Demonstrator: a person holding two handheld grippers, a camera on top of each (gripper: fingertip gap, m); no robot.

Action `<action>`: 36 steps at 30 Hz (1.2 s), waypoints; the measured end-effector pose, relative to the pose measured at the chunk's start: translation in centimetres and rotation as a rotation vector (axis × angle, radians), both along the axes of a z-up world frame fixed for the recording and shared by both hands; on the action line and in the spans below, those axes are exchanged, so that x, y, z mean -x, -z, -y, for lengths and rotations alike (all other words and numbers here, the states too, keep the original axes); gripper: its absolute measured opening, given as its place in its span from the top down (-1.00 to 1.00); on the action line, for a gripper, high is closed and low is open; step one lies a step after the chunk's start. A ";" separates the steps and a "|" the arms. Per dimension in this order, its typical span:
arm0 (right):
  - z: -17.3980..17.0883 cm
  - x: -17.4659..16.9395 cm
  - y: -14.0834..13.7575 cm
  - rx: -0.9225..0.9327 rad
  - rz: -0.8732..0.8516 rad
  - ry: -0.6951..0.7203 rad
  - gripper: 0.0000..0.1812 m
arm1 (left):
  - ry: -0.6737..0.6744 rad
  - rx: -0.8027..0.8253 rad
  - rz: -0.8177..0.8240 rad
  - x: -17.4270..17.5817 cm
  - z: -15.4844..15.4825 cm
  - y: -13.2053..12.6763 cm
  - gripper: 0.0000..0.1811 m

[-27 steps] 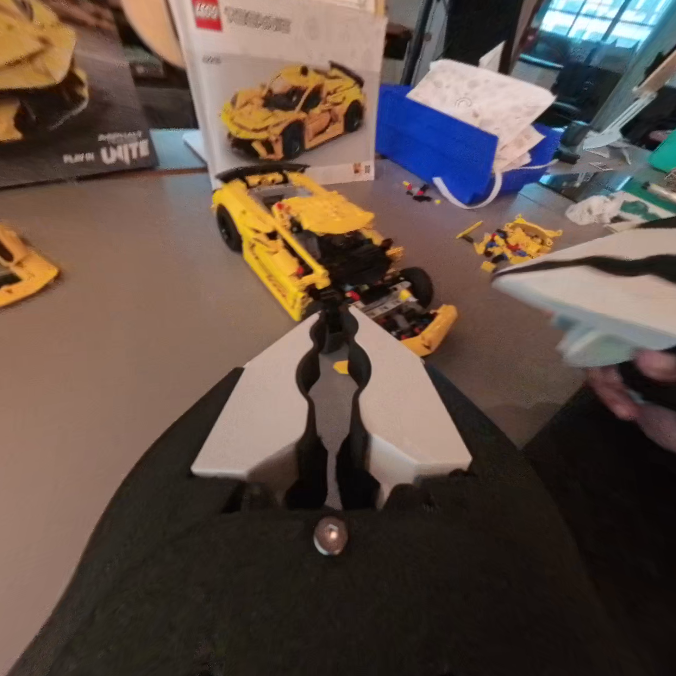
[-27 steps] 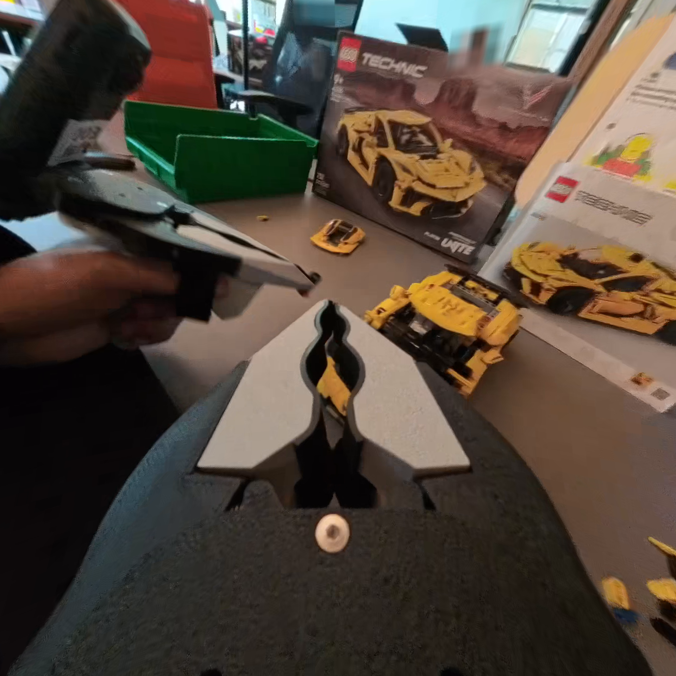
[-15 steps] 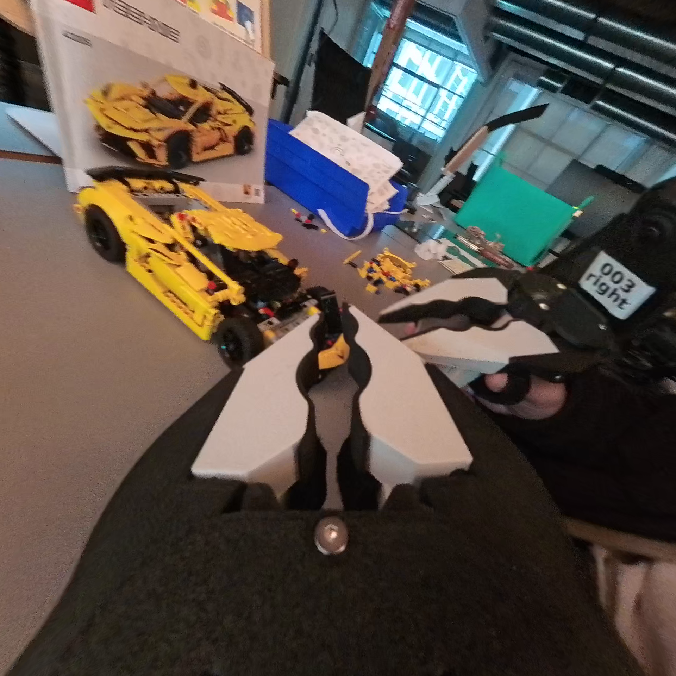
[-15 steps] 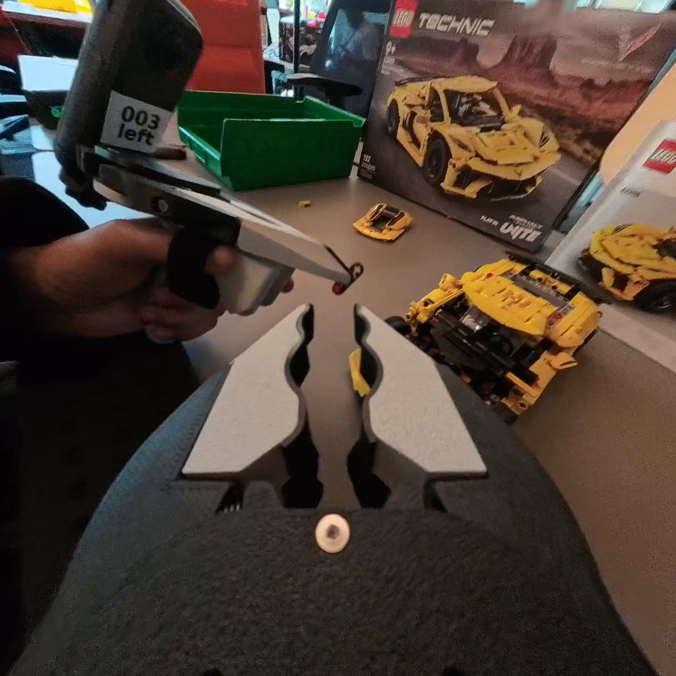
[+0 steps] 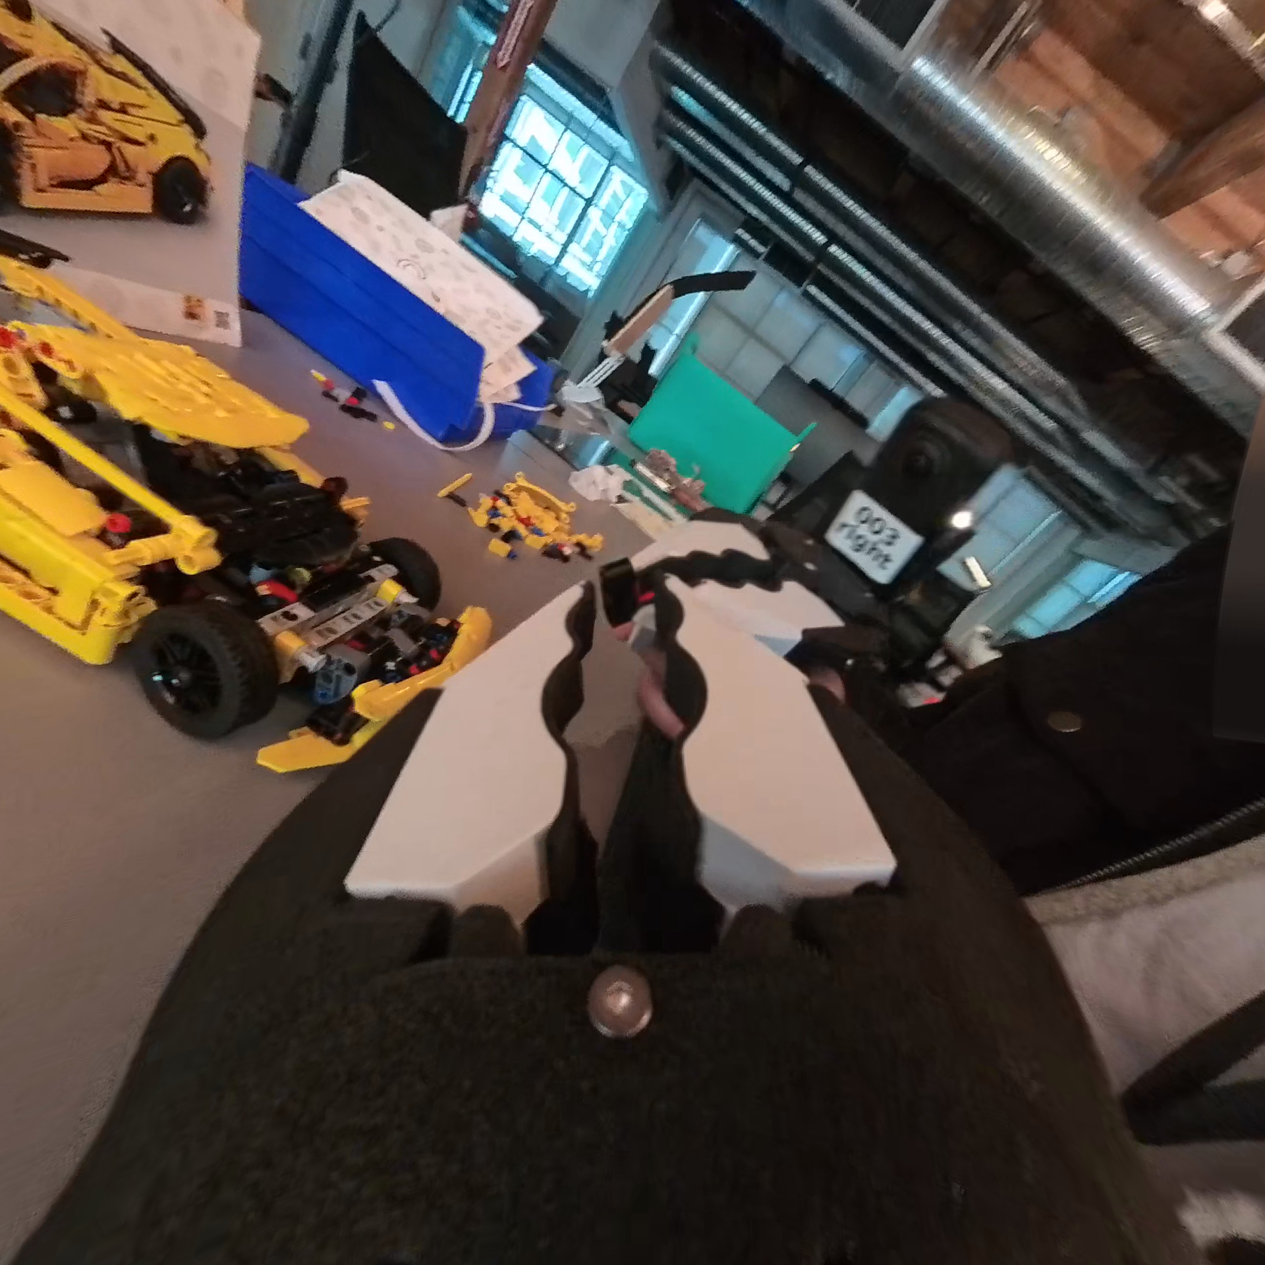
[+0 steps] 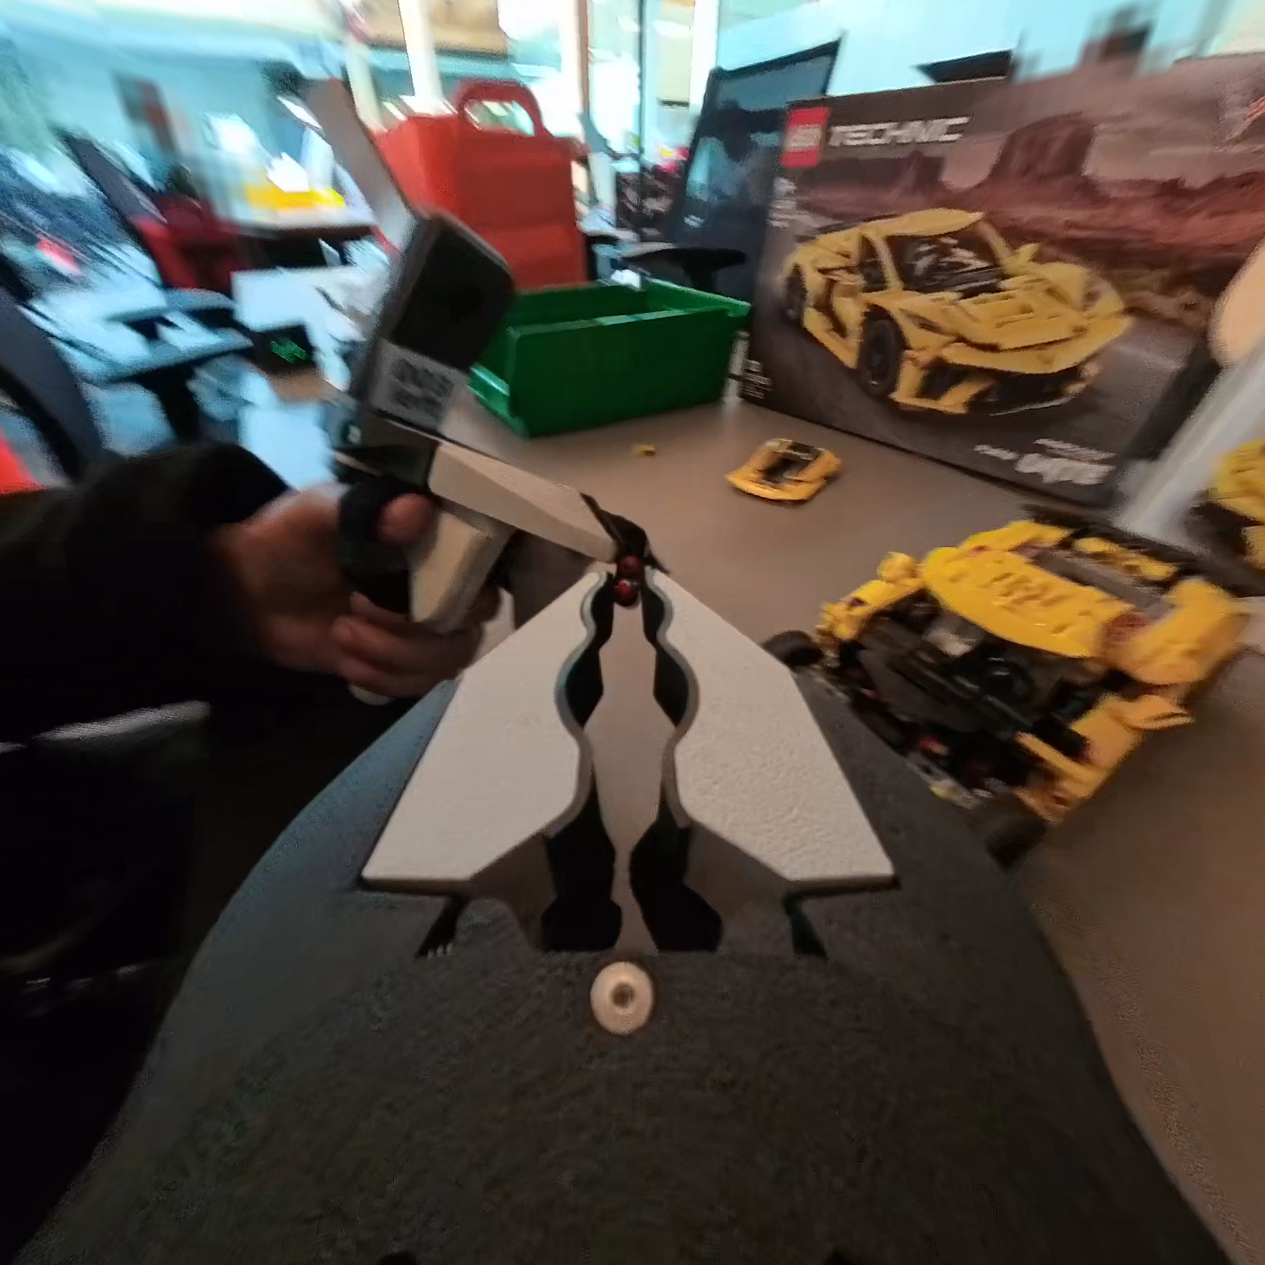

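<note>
My left gripper (image 5: 619,595) is shut on a small black piece with red knobs (image 5: 618,592) and holds it in the air above the grey table (image 5: 103,787). My right gripper (image 6: 626,589) meets it tip to tip, its jaws closed around the red-knobbed end of the piece (image 6: 626,578). In the right wrist view the left gripper (image 6: 609,541) comes in from the left, held by a hand (image 6: 308,582). A partly built yellow brick car (image 5: 171,493) stands on the table to the left of the left gripper. It also shows in the right wrist view (image 6: 1027,636).
A blue bin with paper sheets (image 5: 356,322), a pile of loose small bricks (image 5: 534,524) and a picture booklet (image 5: 137,137) lie beyond the car. A green bin (image 6: 602,356), the set's box (image 6: 992,287) and a small yellow sub-assembly (image 6: 784,469) are at the back. The partly built yellow brick car (image 5: 171,493) is about equally far from each gripper, around 20 centimeters.
Both grippers rose and came together tip to tip. The right gripper opened, the yellow piece it held is gone from its jaws, and it closed again on the piece in the left gripper.
</note>
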State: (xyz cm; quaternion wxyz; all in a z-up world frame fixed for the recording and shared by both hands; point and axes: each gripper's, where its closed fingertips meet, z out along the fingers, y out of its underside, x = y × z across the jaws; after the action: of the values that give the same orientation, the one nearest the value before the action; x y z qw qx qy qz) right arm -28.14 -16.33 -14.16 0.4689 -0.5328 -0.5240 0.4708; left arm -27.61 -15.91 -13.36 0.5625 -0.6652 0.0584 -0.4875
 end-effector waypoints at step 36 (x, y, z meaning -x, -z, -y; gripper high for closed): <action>1.4 -2.1 -1.0 -0.244 -0.080 -0.203 0.86 | 0.231 0.055 0.177 -1.1 1.6 -0.5 0.94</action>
State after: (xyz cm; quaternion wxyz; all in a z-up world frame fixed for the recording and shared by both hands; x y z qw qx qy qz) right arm -26.09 -17.76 -13.21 0.5005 -0.3970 -0.6095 0.4696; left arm -26.52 -17.48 -12.82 0.4873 -0.6237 0.0712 -0.6070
